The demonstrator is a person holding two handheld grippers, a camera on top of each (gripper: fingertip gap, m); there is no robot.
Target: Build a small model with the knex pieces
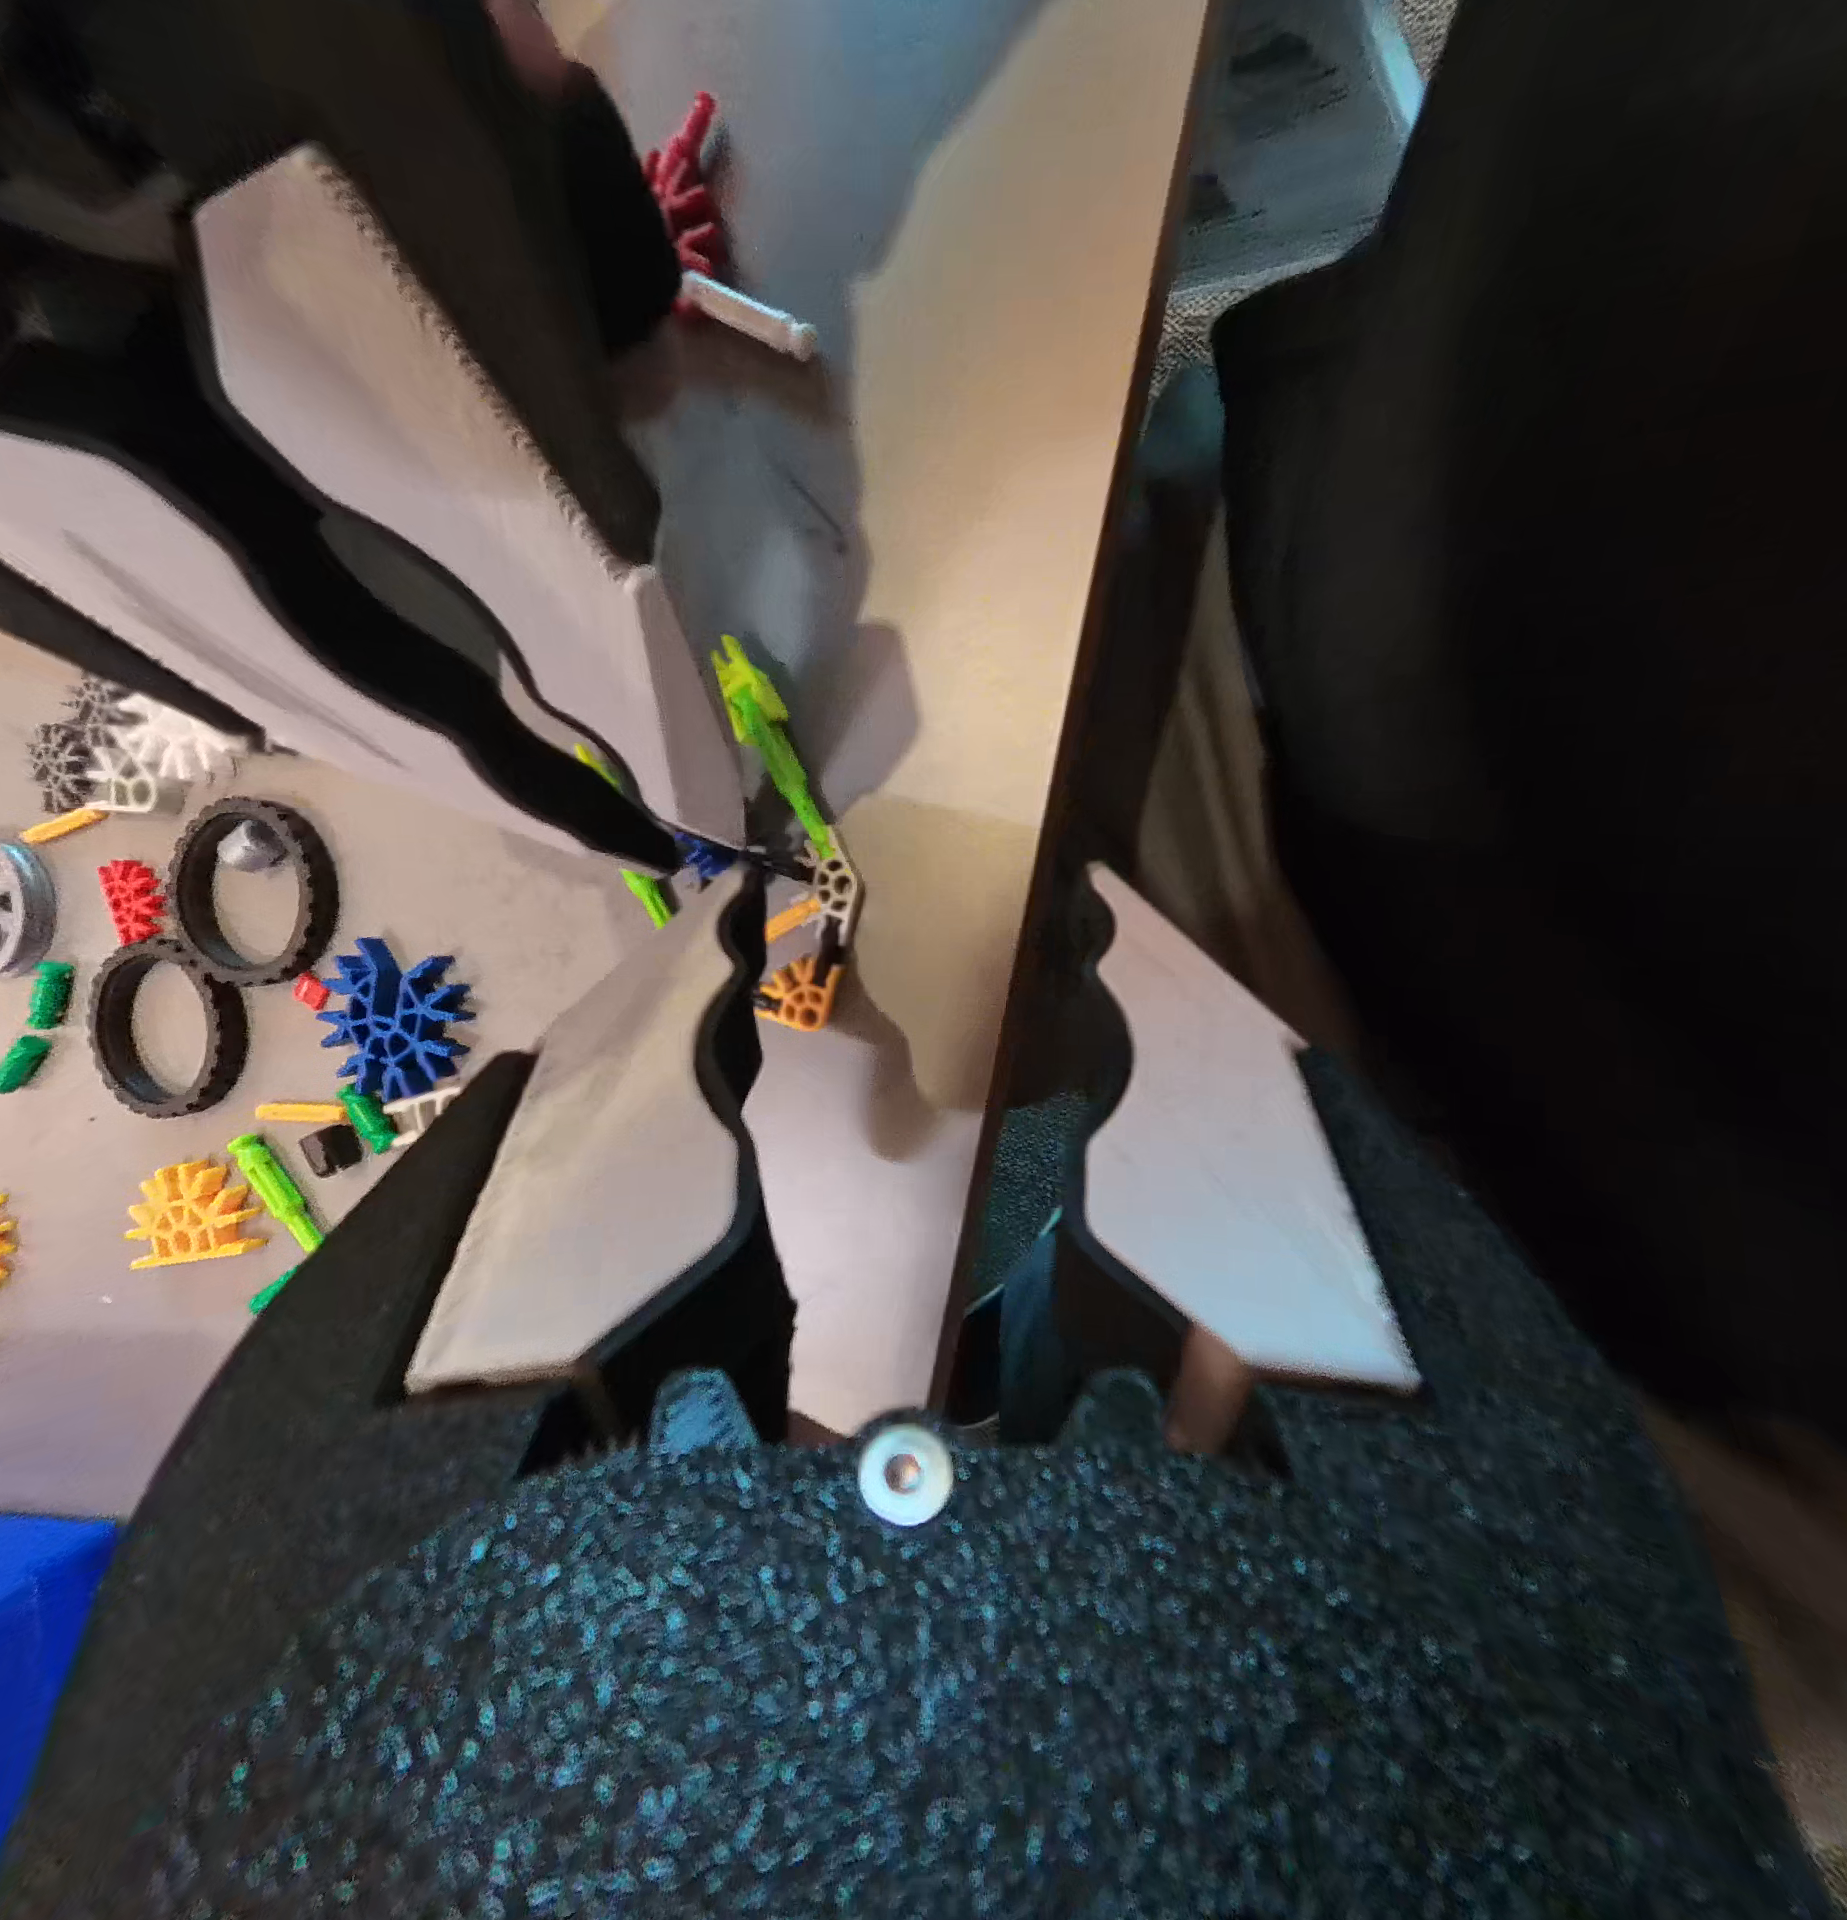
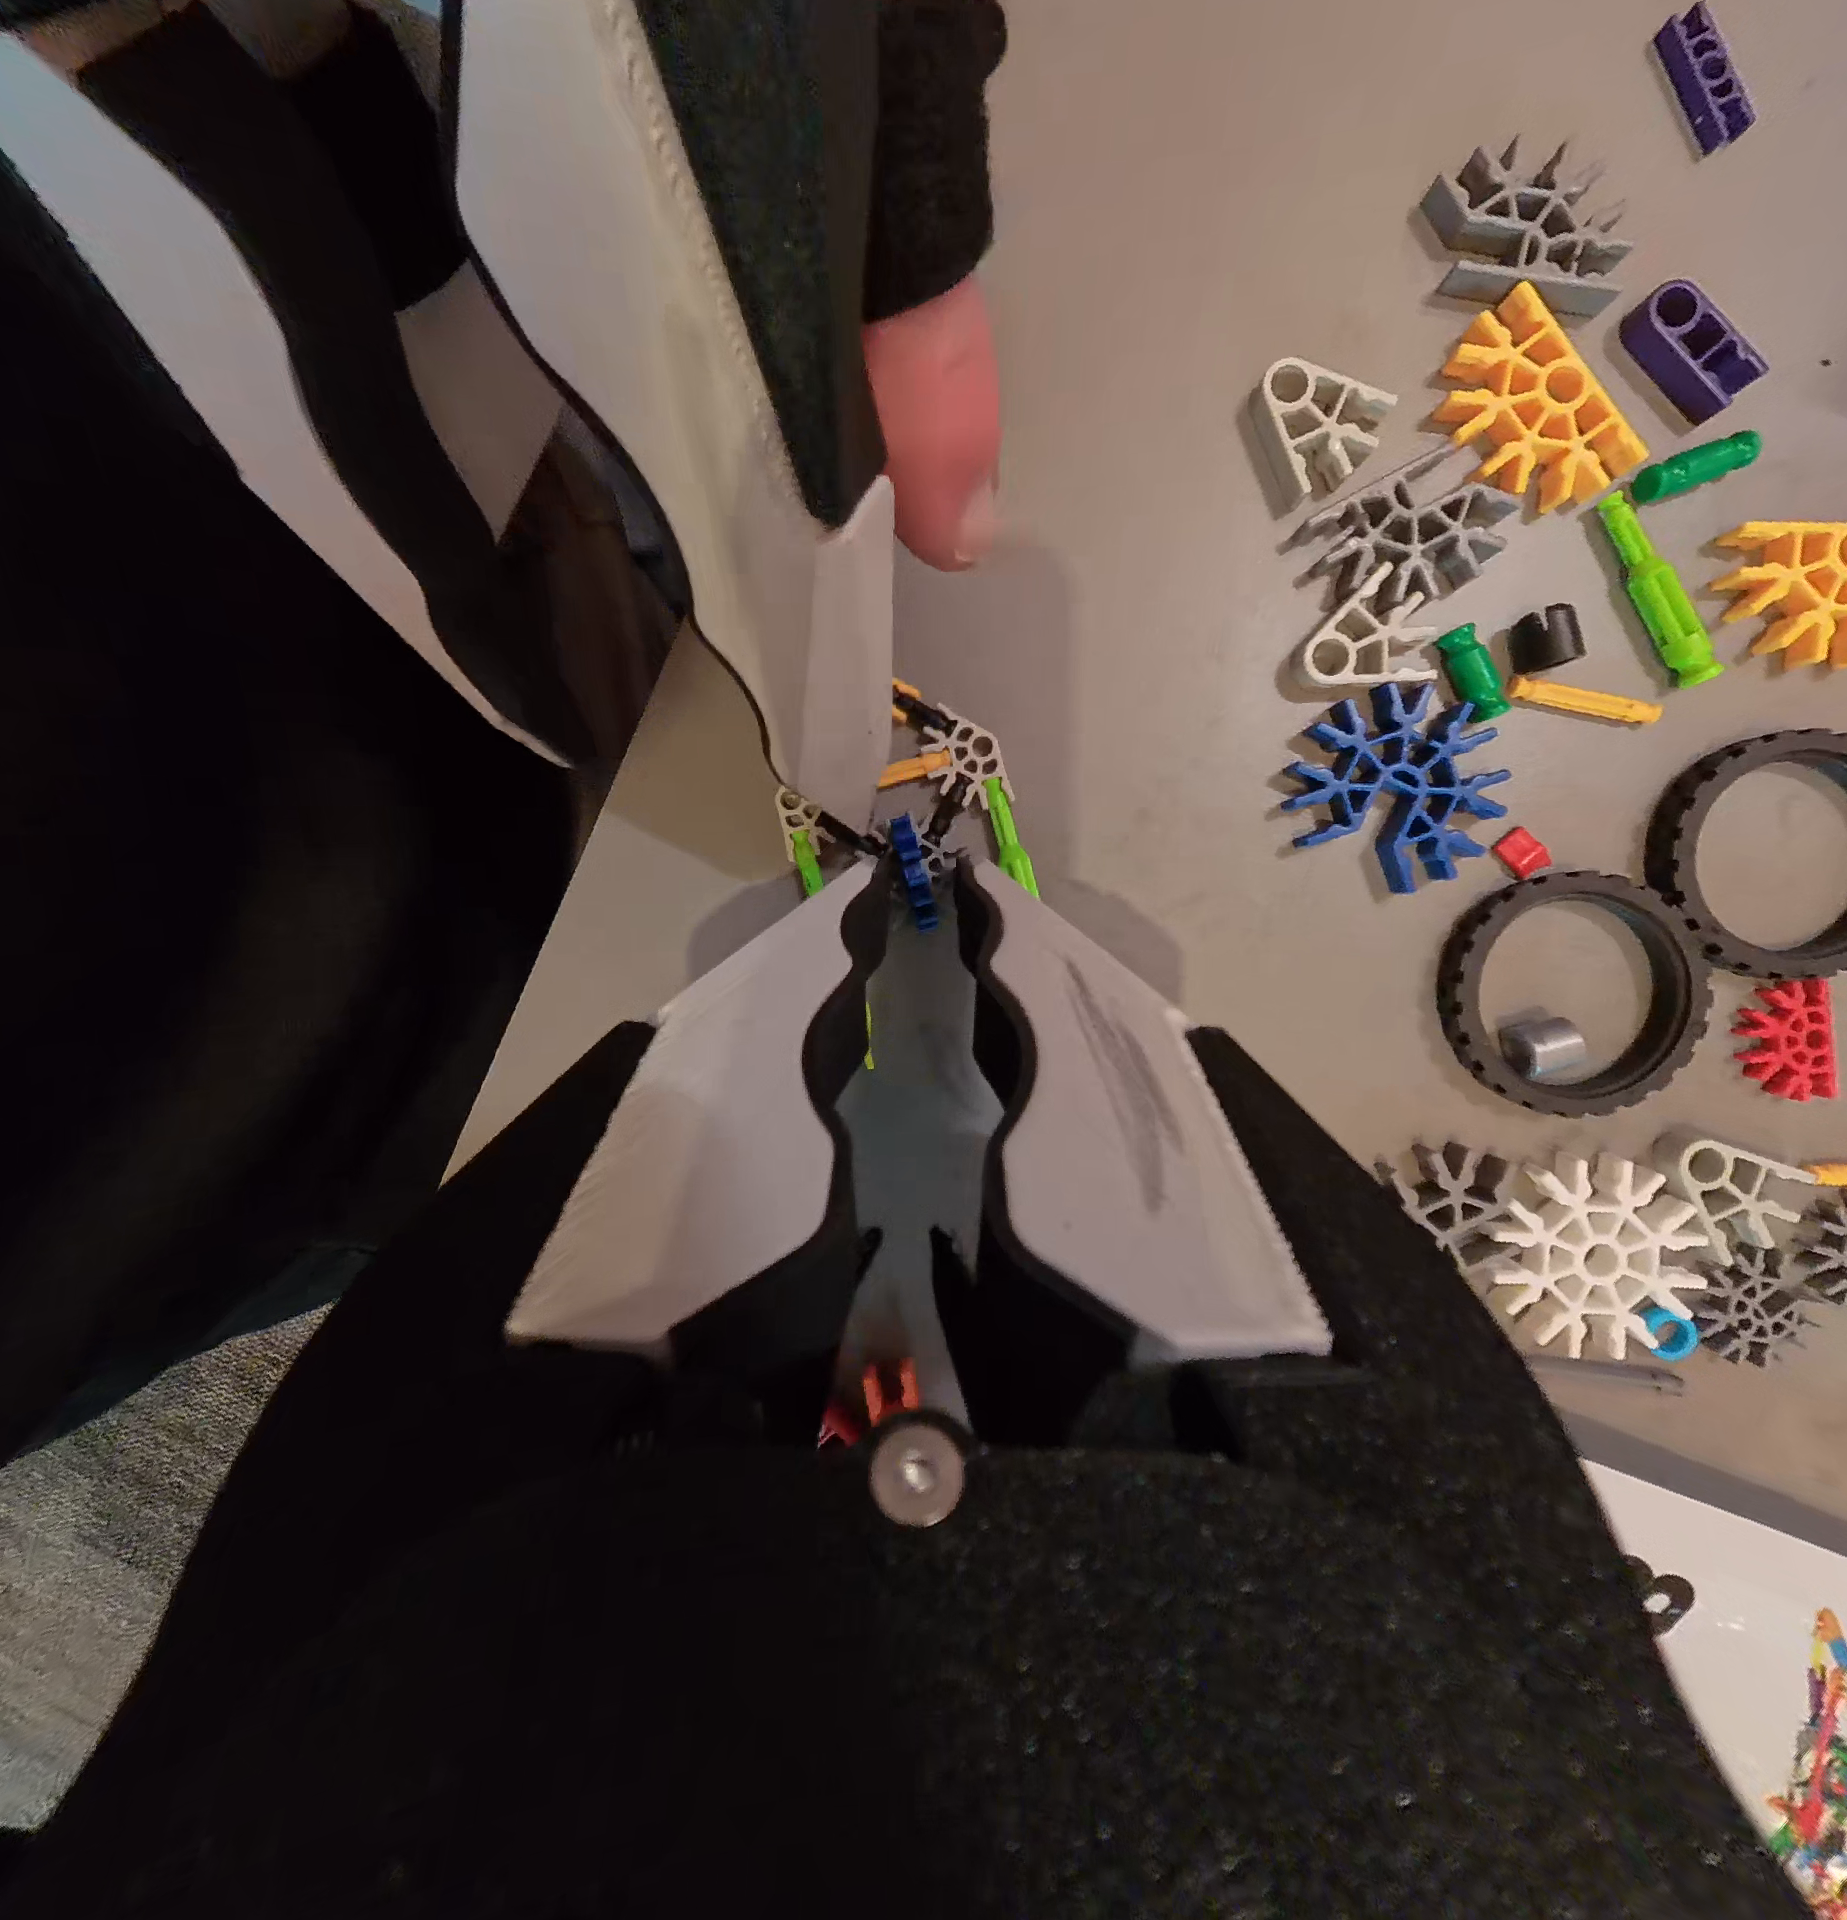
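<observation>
A small build of toy rods and connectors (image 2: 960, 769) stands near the table's edge, with green rods, a grey connector (image 1: 834, 883), an orange connector (image 1: 799, 992) and a blue connector (image 2: 914, 868). My right gripper (image 2: 914, 878) is shut on the blue connector. It shows in the left wrist view coming in from the upper left (image 1: 706, 847). My left gripper (image 1: 919, 883) is open wide, and its left fingertip (image 1: 737, 904) touches the build beside the blue connector (image 1: 703, 857). Its other finger hangs past the table edge. One of its fingers (image 2: 846, 665) shows over the build in the right wrist view.
Loose parts lie on the grey table (image 2: 1158, 312): two black tyres (image 2: 1573, 1003), a blue snowflake connector (image 2: 1402, 779), yellow connectors (image 2: 1537, 400), grey and white ones, green rods. A thumb (image 2: 940, 447) is by the left gripper. The table edge (image 1: 1064, 831) runs beside the build. A blue bin (image 1: 25, 1662) stands nearby.
</observation>
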